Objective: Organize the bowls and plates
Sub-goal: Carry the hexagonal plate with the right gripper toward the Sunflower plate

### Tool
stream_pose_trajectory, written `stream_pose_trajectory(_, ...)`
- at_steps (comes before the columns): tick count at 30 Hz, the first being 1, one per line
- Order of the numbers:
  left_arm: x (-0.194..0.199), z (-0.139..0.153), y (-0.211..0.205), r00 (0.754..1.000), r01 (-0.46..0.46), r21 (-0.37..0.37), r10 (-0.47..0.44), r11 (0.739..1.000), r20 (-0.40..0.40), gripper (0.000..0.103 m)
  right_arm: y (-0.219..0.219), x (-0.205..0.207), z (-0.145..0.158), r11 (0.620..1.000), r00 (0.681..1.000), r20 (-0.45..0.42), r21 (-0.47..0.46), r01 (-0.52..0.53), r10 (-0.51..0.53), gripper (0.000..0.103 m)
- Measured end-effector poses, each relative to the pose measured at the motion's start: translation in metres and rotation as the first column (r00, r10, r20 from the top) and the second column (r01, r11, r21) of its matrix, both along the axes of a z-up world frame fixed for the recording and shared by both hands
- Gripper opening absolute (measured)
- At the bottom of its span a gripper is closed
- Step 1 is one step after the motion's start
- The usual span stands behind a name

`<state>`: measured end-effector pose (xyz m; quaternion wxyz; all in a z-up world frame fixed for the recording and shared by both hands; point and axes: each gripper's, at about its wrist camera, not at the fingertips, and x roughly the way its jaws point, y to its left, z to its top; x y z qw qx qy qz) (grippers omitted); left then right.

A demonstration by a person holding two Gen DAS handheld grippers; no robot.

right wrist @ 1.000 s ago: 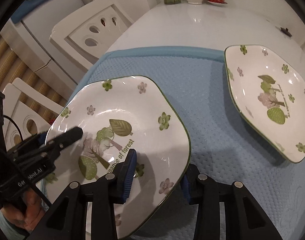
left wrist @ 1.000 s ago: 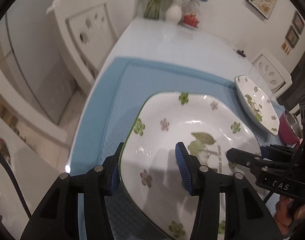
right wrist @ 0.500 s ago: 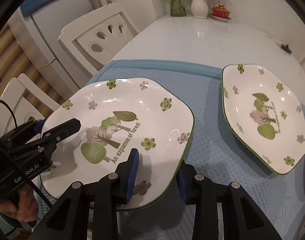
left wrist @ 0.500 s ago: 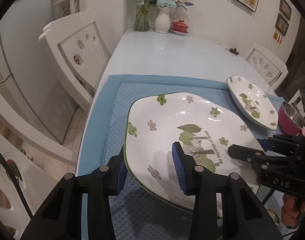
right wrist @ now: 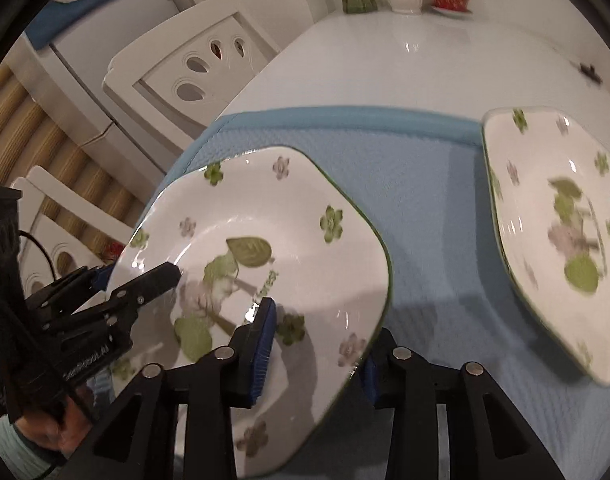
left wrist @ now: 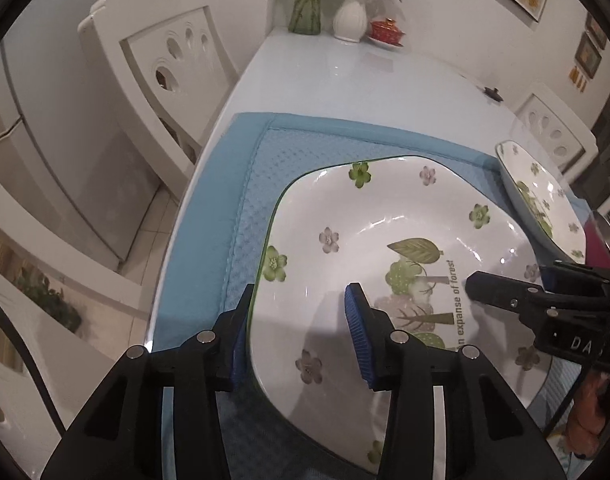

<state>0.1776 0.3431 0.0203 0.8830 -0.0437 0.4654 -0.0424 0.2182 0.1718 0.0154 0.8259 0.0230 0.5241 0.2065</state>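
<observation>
A white square plate with green flowers and a tree print (left wrist: 385, 224) (right wrist: 265, 216) is held above the blue mat by both grippers. My left gripper (left wrist: 301, 332) is shut on its left rim, one finger above and one below. My right gripper (right wrist: 317, 344) is shut on its right rim the same way. A second plate of the same pattern (right wrist: 553, 232) lies on the mat to the right, also showing in the left wrist view (left wrist: 541, 196).
The blue mat (left wrist: 265, 160) covers the near end of a white table (right wrist: 405, 68). White chairs (left wrist: 157, 68) stand on the left. Vases (left wrist: 349, 16) and a red dish (left wrist: 387, 32) sit at the far end. A magenta pot (left wrist: 601, 244) is at the right.
The held plate has risen and tilted, its right side lifting, and both grippers have moved with it closer to the second plate.
</observation>
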Motion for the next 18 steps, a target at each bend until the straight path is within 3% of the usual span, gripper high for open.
stream_pose_trajectory(6, -0.01, 0.016, -0.004, 0.997, 0.04, 0.025, -0.042, 0.999, 0.064, 0.038, 0.005, -0.018, 0.017, 0.996, 0.992, 0.105, -0.066, -0.067, 0.074, 0.036)
stream_pose_trajectory(18, -0.048, 0.068, -0.013, 0.982, 0.076, 0.059, -0.085, 0.995, 0.168, 0.038, -0.006, -0.042, 0.062, 0.997, 0.981, 0.178, -0.037, -0.075, 0.08, 0.036)
